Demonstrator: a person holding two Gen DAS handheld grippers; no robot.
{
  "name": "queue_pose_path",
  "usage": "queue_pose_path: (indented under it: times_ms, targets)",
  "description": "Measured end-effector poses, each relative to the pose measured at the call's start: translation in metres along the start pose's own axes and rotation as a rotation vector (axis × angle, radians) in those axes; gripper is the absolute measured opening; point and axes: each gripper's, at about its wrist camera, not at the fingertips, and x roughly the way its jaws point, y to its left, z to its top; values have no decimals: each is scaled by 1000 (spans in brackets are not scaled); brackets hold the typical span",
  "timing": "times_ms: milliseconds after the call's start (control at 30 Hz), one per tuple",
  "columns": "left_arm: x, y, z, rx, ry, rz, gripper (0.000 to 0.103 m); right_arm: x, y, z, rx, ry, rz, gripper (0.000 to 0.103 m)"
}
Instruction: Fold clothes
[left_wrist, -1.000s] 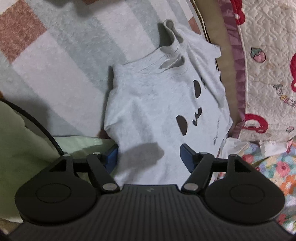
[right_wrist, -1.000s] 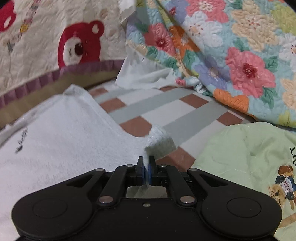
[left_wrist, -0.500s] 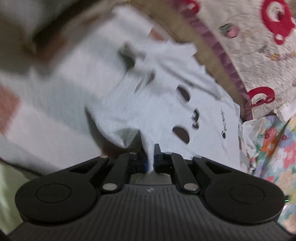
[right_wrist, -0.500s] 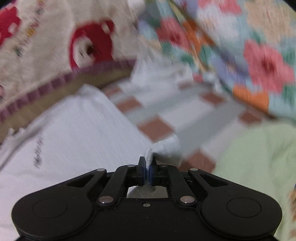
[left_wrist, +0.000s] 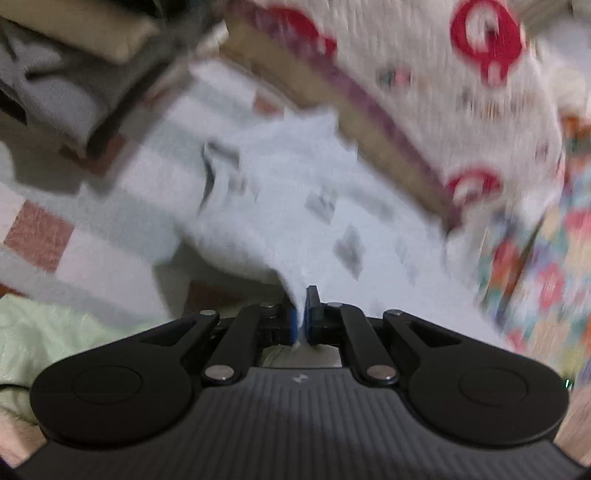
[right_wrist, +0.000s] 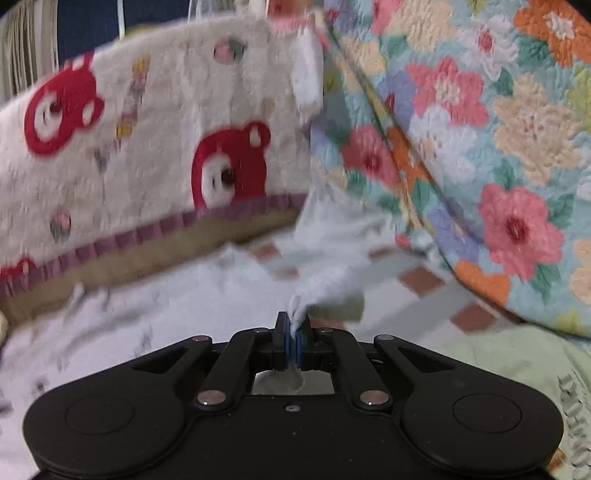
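the left gripper (left_wrist: 302, 314) was clenched on a pinch of the light grey t-shirt (left_wrist: 295, 206), the cloth running up from between its blue pads (left_wrist: 292, 325) and spreading away over the checked mat (left_wrist: 92, 236). the right gripper (right_wrist: 293, 339) was likewise closed tight on another edge of the same t-shirt (right_wrist: 325, 288), a small bunched fold standing up just past its fingers. the shirt's body lay spread on the mat of grey, white and brick-red squares (right_wrist: 421, 280), with dark printed marks on its front, too blurred to read. beyond it ran a cream quilt with red bears (right_wrist: 147, 147) and a purple ruffled border, and to the right a floral quilt (right_wrist: 498, 166). a pale green garment (right_wrist: 517, 369) lay near the right gripper, well short of the floral quilt's edge. both views were smeared by motion.
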Motion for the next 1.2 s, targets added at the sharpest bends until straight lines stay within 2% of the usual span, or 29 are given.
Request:
queue_pose_path:
  times_ms: [100,200,233,267,300,333,367,400,467,533,600,667,700,733,800,867,967,1000,1067,1200]
  targets:
    - [18,11,-9,11,106,66,3,32,5,-26,-87,140,-124,4]
    - [29,17,-8,-1,169,101,7,56,-5,-47,-35,267,-135,4]
    - [27,11,-5,16,177,122,10,60,-12,-50,-2,288,-143,5]
    - [23,5,-1,41,184,133,27,61,-18,-51,9,296,-156,7]
    - [19,-2,3,65,191,143,44,60,-22,-50,18,293,-165,12]
    - [15,-9,6,90,198,153,46,57,-25,-47,24,271,-169,25]
    - [10,-16,10,118,197,154,47,53,-28,-42,32,245,-173,32]
    - [2,-24,15,155,179,136,47,48,-31,-34,46,209,-177,45]
    - [-10,-41,25,217,127,101,49,40,-38,-15,81,128,-168,49]
    - [-14,-59,35,284,52,72,52,44,-45,5,104,71,-104,50]
    - [0,-78,49,366,0,67,52,63,-47,27,86,44,20,48]
    - [17,-97,63,446,-49,61,53,90,-35,50,-16,34,139,33]
    - [33,-108,71,474,-61,56,58,106,-27,62,-87,33,197,17]
    - [51,-119,78,486,-56,37,62,122,-18,74,-158,31,255,9]
    - [90,-138,91,503,-22,-40,64,155,0,98,-247,50,326,4]
    - [131,-155,104,505,-7,-57,64,187,19,122,-312,76,366,0]
    - [190,-170,124,458,-4,-60,64,227,53,154,-434,105,370,3]
    - [208,-171,131,426,-5,-69,64,241,64,162,-475,149,382,9]
    - [243,-174,144,372,-11,-85,64,271,83,176,-538,234,377,9]
    - [292,-181,163,363,-72,-87,64,314,112,166,-666,314,342,12]
